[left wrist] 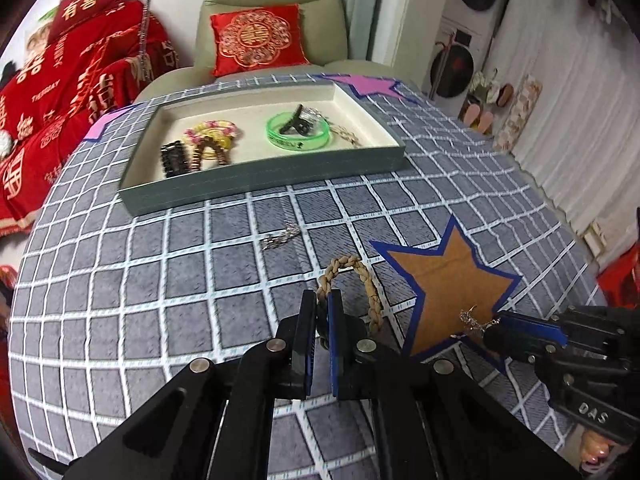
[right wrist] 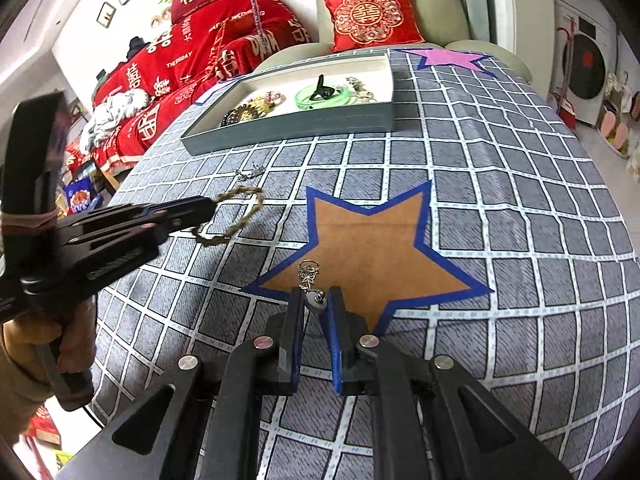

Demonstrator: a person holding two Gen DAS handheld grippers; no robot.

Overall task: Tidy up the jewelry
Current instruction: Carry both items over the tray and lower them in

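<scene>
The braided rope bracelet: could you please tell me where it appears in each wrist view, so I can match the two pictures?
Left wrist view: the braided rope bracelet sits low at centre, pinched in the left tool.
Right wrist view: the bracelet is left of centre, held by the tool reaching in from the left edge.
Shared landmark: the orange star, right of the bracelet in both views.

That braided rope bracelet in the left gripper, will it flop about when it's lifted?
Probably somewhat. The braided rope bracelet keeps an open loop beyond the left gripper, so its thick plait likely gives it some body. It looks light, and the rough braid should resist slipping.
</scene>
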